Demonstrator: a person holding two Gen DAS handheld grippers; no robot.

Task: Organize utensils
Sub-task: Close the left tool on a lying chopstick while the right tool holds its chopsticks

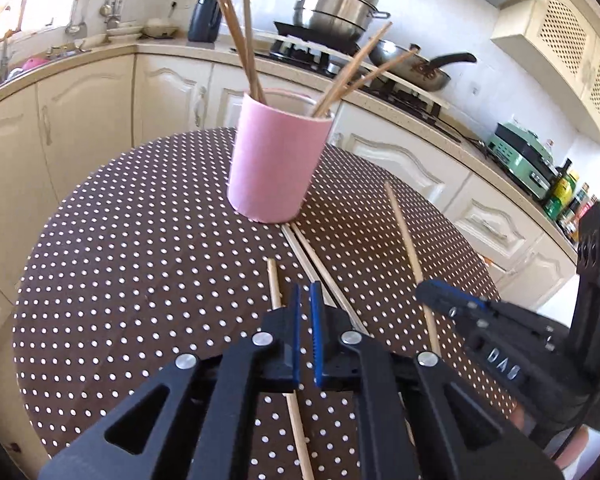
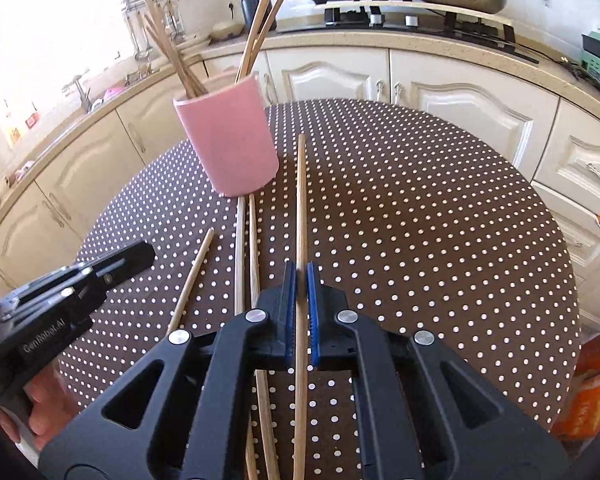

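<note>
The chopsticks look like pale, matt wood with a fine grain. The pink holder has a smooth, matt surface. A brown cloth with white dots covers the tabletop, flat and dull. The fingers are matt black plastic, with ribbed blue pads and shiny metal pins.
</note>
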